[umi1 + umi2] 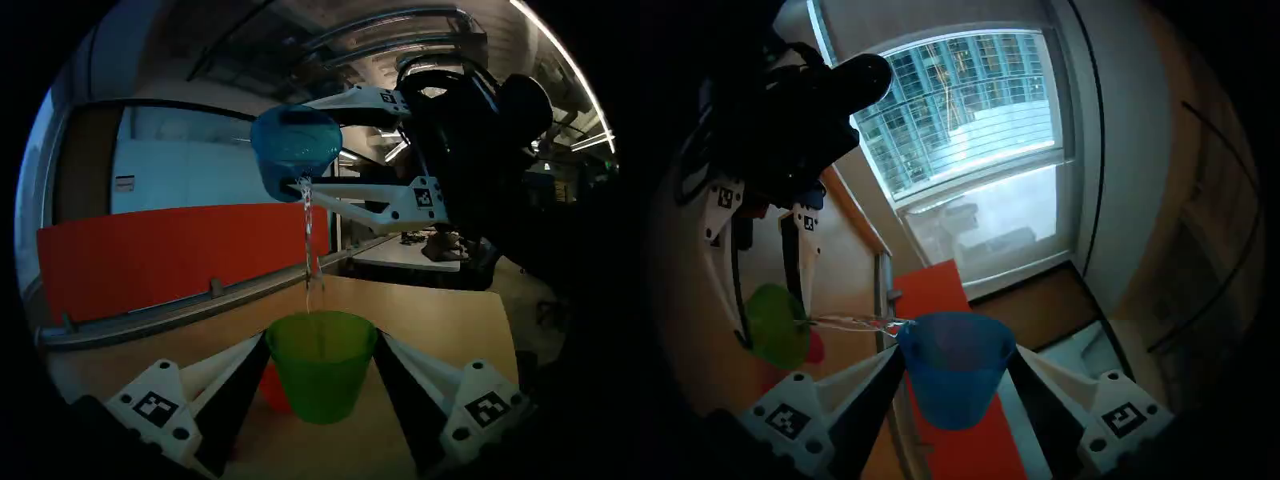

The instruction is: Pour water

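My left gripper (322, 370) is shut on a green cup (322, 376), held upright above the wooden table (448, 320). Higher up in the left gripper view, the right gripper (308, 156) holds a blue cup (294, 148) tipped on its side, and a thin stream of water (308, 248) falls from its rim into the green cup. In the right gripper view my right gripper (954, 376) is shut on the blue cup (954, 376). The water (852, 322) leaves its lip toward the green cup (778, 324), which sits between the left gripper's fingers (804, 264).
A red cup (274, 390) stands on the table just behind the green cup. An orange partition panel (160, 256) with a metal rail (184, 308) runs along the table's far side. A large window (976, 128) lies beyond. A person's dark-clad hand (488, 152) holds the right gripper.
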`<state>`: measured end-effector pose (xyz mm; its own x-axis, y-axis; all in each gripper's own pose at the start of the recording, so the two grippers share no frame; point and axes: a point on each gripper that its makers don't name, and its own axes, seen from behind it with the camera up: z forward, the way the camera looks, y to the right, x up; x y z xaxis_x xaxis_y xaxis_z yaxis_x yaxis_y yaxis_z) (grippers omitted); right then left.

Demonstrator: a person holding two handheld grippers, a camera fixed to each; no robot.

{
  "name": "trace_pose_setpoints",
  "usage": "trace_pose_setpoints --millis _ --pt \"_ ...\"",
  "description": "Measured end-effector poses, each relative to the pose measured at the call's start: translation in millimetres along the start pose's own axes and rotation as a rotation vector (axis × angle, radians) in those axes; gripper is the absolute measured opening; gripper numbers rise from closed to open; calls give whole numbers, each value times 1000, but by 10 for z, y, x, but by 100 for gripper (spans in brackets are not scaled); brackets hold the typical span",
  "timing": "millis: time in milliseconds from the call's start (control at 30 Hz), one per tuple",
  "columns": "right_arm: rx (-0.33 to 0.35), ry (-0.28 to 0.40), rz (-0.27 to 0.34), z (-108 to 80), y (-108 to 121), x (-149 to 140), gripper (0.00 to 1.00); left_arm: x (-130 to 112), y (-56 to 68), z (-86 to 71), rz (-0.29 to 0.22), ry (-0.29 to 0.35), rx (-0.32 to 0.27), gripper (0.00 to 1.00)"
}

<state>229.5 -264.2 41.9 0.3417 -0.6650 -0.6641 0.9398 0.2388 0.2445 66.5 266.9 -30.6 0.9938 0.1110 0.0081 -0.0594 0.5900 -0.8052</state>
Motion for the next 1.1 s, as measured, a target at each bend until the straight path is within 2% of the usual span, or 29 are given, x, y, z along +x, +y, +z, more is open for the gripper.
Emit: trace_pose_setpoints --millis 1100 --pt "-32 4 -137 2 151 113 91 20 -12 -3 3 3 4 89"
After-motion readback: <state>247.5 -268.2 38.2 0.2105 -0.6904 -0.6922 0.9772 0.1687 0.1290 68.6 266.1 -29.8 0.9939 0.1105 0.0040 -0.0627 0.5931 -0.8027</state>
